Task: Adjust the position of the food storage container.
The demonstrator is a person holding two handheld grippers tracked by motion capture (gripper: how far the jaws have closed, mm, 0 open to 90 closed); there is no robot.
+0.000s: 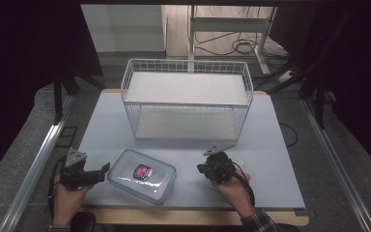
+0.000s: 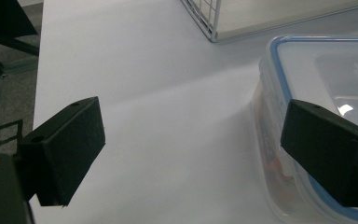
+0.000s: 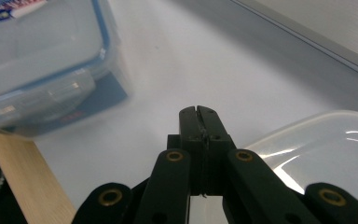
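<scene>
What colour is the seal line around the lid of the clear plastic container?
Blue. The lid is clear with a blue line along its rim, best seen in the left gripper view.

Container (image 1: 142, 175) lies before basket (image 1: 186, 99), between grippers.
</scene>
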